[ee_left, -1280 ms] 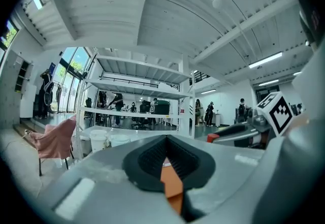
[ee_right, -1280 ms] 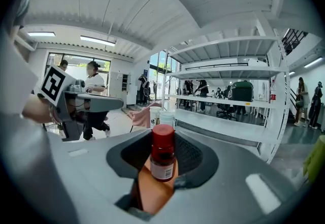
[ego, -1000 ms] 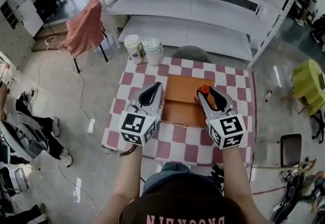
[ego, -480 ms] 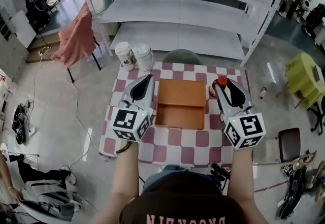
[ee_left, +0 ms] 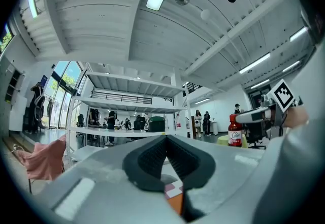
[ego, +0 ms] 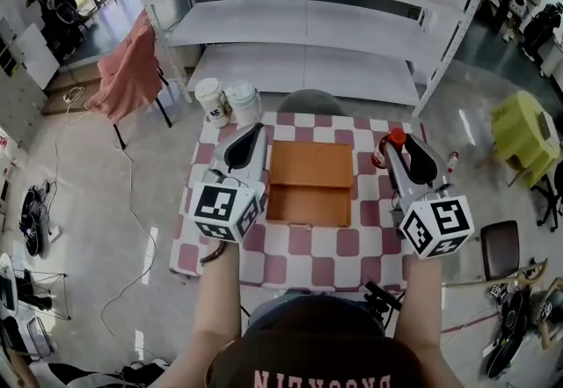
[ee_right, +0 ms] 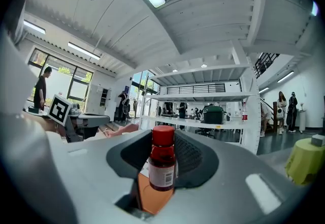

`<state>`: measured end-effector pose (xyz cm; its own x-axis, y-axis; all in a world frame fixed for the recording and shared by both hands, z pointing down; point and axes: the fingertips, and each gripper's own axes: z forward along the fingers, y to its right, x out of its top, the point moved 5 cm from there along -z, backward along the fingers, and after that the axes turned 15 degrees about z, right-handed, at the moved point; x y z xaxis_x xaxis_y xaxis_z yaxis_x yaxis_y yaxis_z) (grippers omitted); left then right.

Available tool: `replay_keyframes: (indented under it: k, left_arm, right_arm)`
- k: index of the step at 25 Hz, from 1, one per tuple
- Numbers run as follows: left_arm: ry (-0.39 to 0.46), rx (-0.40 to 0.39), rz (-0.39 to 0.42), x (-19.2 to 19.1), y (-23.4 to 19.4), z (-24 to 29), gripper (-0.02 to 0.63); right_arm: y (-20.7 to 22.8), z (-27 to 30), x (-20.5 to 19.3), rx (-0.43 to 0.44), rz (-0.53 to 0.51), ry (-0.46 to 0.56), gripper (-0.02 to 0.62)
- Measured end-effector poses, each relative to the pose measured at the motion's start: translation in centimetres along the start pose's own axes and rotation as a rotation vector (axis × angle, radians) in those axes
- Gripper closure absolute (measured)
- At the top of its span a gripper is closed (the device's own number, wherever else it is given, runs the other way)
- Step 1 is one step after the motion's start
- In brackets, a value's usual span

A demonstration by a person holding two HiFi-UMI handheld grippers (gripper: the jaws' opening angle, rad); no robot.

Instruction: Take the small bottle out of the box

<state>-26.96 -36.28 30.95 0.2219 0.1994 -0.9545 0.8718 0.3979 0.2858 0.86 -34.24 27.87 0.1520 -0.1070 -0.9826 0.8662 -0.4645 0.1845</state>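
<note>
You've carried the small bottle (ego: 388, 151) in your right tool (ego: 395, 152) up out of the box (ego: 312, 164) and past its right side, over the checked bench (ego: 303, 254); your left tool (ego: 249, 138) has lifted slightly.

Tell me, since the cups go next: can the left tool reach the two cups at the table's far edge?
Probably yes: the left tool, empty, points toward the cups just beyond its tip, with nothing between; the box lies beside it.

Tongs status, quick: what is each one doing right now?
Left tongs: closed, nothing between them.
Right tongs: closed on the small red-capped bottle.
</note>
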Motion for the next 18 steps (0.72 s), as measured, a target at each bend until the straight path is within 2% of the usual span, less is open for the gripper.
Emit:
replay_keyframes:
  k: [18]
  left_arm:
    - [0.004, 0.031, 0.018, 1.13, 0.04, -0.88, 0.614]
  right_arm:
    - [-0.14, -0.38, 0.08, 0.047, -0.002, -0.004, 0.46]
